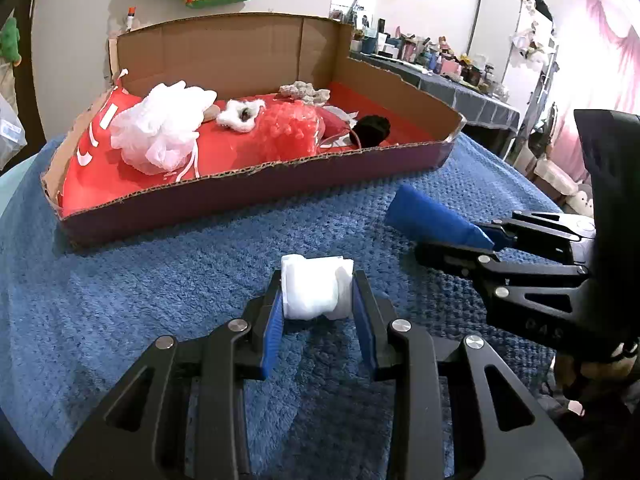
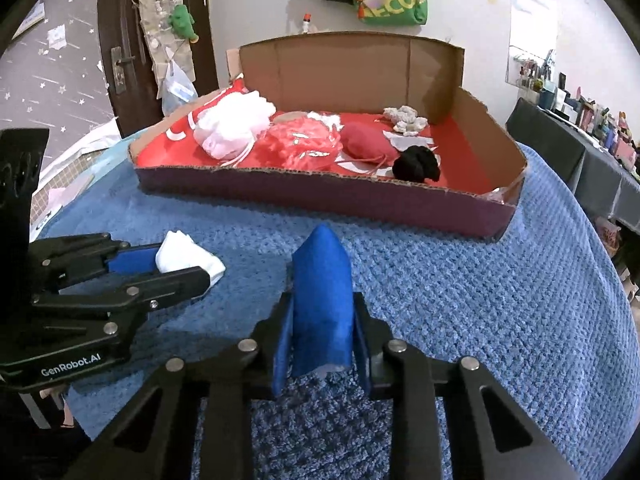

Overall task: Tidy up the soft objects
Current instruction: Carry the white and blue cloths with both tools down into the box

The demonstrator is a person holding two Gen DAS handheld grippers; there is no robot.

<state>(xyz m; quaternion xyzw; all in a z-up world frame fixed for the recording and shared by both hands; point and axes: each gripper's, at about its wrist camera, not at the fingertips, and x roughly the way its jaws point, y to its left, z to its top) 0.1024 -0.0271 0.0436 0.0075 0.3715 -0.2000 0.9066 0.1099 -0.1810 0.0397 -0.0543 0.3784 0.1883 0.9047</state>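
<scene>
My left gripper (image 1: 318, 300) is shut on a folded white cloth (image 1: 316, 290), pinched between its blue pads just above the blue blanket (image 1: 160, 280). My right gripper (image 2: 320, 320) is shut on a folded blue cloth (image 2: 322, 292) that sticks out forward past its fingertips. Each gripper shows in the other's view: the right gripper (image 1: 480, 240) with the blue cloth (image 1: 432, 216), the left gripper (image 2: 188, 270) with the white cloth (image 2: 188, 256). Beyond both lies a shallow cardboard box (image 1: 256, 190) with a red lining.
In the cardboard box (image 2: 320, 196) lie a white mesh puff (image 1: 160, 128), a red mesh puff (image 1: 288, 128), a black puff (image 1: 374, 128), a white fluffy piece (image 1: 242, 116) and a grey knitted piece (image 1: 306, 92). A cluttered table (image 1: 460, 80) stands at the right. A door (image 2: 120, 40) is at the left.
</scene>
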